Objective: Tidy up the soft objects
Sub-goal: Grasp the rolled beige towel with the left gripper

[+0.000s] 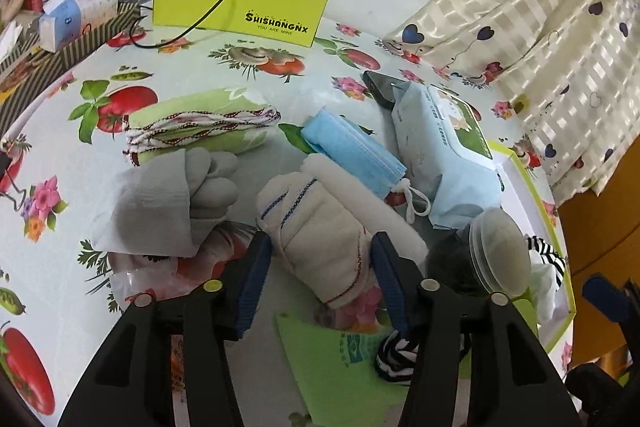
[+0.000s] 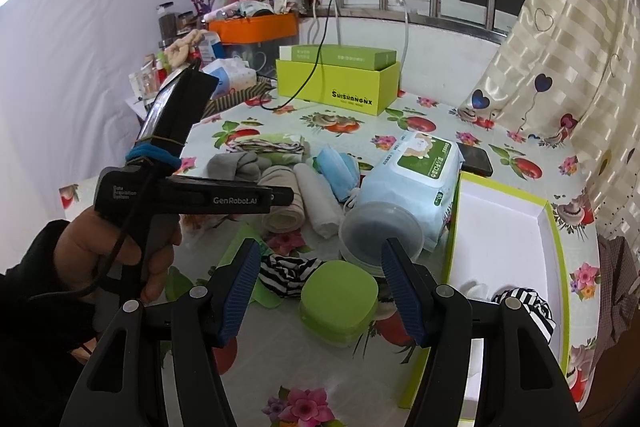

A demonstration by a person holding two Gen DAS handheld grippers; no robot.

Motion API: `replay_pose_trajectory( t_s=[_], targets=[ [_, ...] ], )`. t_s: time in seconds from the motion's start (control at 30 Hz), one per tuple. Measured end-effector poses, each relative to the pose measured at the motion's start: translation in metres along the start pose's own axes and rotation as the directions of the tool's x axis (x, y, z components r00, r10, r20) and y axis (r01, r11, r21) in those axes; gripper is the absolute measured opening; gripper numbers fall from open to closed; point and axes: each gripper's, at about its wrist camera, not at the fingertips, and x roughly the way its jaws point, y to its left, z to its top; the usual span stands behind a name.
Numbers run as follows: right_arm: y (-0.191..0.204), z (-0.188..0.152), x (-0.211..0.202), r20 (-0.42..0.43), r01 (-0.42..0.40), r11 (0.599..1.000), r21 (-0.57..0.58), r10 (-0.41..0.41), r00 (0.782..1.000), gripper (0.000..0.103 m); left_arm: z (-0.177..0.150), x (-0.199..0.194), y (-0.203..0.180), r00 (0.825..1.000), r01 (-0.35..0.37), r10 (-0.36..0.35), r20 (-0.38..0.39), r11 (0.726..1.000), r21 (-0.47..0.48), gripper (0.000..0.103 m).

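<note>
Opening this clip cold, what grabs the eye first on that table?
The left gripper straddles a rolled beige sock in the middle of the fruit-print tablecloth, jaws open on either side. Behind it, a blue face mask leans against a wet-wipes pack. At the far edge stands a lime-green box.

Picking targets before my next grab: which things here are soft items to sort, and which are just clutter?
To sort: rolled beige sock between the open left tool, grey sock, blue mask, striped cloth.
Clutter: wipes pack, phone, green box, plastic jar.
</note>
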Motion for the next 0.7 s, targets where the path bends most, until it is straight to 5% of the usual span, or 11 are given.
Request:
replay_pose_trajectory(
  t_s=[0.07, 0.1, 0.2, 0.47, 0.53, 0.6, 0.7],
  targets=[
    [-0.001, 0.0, 0.001, 0.0, 0.005, 1.0, 0.001, -0.005, 1.0, 0.063, 0.0, -0.004, 0.001, 1.0, 0.007, -0.007, 0.008, 1.0, 0.002, 0.04],
    [-0.002, 0.0, 0.001, 0.002, 0.007, 1.0, 0.001, -0.007, 1.0, 0.063, 0.0, -0.005, 0.001, 1.0, 0.009, -0.009, 0.013, 1.0, 0.008, 0.022],
    [0.001, 0.001, 0.002, 0.003, 0.01, 1.0, -0.005, -0.01, 1.0, 0.063, 0.0, -0.015, -0.003, 0.999, -0.008, 0.006, 0.037, 0.999, 0.046, 0.007],
    [0.013, -0.001, -0.001, 0.006, 0.008, 1.0, -0.03, -0.008, 1.0, 0.063, 0.0, -0.02, 0.001, 0.999, 0.036, -0.038, 0.034, 0.997, 0.065, 0.004],
    [0.014, -0.001, -0.001, 0.007, 0.004, 0.999, -0.032, -0.004, 1.0, 0.063, 0.003, -0.023, 0.001, 0.998, 0.026, -0.029, 0.052, 0.998, 0.062, 0.013],
    [0.014, 0.0, -0.001, 0.007, 0.004, 0.999, -0.033, -0.003, 1.0, 0.063, 0.007, -0.021, 0.002, 0.998, 0.01, -0.013, 0.06, 0.999, 0.049, 0.047],
    [0.015, 0.0, 0.0, 0.007, 0.001, 1.0, -0.031, -0.001, 1.0, 0.063, 0.011, -0.006, 0.002, 1.0, 0.012, -0.013, 0.025, 0.999, 0.033, 0.052]
  ],
)
